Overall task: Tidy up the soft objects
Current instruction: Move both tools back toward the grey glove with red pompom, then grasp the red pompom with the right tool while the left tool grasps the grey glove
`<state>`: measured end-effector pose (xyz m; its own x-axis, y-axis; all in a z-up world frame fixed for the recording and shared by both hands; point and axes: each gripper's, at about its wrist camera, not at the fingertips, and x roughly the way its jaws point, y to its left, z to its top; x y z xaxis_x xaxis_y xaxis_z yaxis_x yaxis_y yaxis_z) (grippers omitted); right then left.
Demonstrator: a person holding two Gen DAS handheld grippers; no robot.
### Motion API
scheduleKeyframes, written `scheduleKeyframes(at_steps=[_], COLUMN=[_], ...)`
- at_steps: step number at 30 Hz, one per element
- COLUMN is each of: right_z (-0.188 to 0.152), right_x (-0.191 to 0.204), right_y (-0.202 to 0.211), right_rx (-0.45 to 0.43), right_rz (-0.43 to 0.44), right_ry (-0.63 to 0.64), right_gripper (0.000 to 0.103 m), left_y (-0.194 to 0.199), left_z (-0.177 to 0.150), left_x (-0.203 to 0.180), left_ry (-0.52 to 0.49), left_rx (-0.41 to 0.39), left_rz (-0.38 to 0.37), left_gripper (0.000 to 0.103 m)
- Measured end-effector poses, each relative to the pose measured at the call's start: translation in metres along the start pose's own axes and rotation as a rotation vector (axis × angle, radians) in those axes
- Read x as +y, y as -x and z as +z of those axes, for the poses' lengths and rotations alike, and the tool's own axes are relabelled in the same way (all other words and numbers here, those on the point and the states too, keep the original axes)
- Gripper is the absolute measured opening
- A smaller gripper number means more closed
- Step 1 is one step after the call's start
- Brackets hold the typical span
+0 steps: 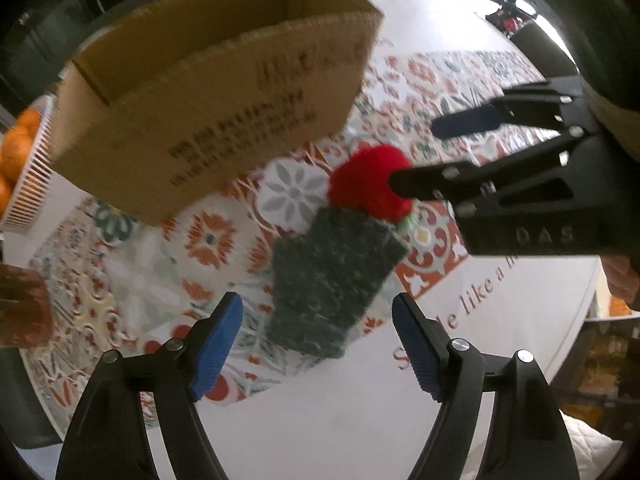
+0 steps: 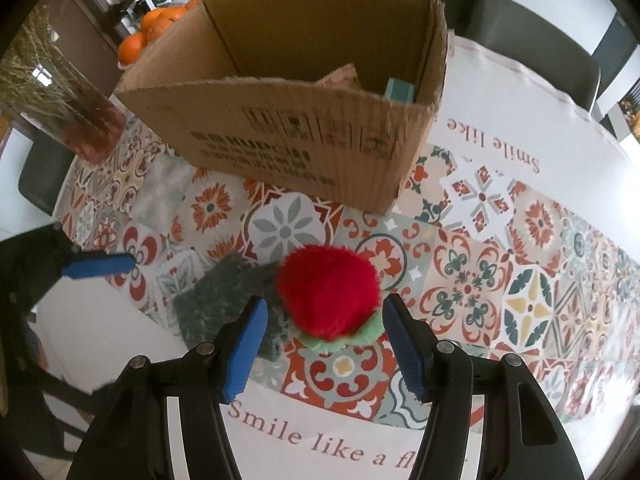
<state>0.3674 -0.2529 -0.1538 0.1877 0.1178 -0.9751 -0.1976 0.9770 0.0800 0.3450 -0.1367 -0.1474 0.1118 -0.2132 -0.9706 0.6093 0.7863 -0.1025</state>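
Note:
A red fluffy pompom lies on the patterned tablecloth, with a light green pompom under its near edge and a dark green scouring pad on its left. My right gripper is open, its blue pads on either side of the red pompom. In the left wrist view the pad lies just ahead of my open, empty left gripper, with the red pompom behind it and the right gripper beside that. An open cardboard box stands beyond, holding a teal item.
A glass vase of dried stems stands at the left. A white basket of oranges sits behind the box. Dark chairs ring the table, whose edge curves at the right.

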Motion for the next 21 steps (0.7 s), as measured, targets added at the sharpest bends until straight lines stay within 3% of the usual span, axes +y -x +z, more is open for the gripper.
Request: scheduleKeyframes(at_steps=[8, 21], right_z=[-0.001, 0.003], right_x=[-0.009, -0.021], right_y=[-0.028, -0.070], right_rx=[0.032, 0.084], right_rz=[0.026, 0.050], right_ry=[-0.026, -0.099], right_gripper=[0.061, 0.062], left_y=[-0.041, -0.087], left_z=[-0.003, -0.002], left_x=[-0.003, -0.002], left_ry=[0.006, 0.016], left_rx=[0.141, 0.210], left_rz=[-0.081, -0.034], left_gripper=[0.079, 0.080])
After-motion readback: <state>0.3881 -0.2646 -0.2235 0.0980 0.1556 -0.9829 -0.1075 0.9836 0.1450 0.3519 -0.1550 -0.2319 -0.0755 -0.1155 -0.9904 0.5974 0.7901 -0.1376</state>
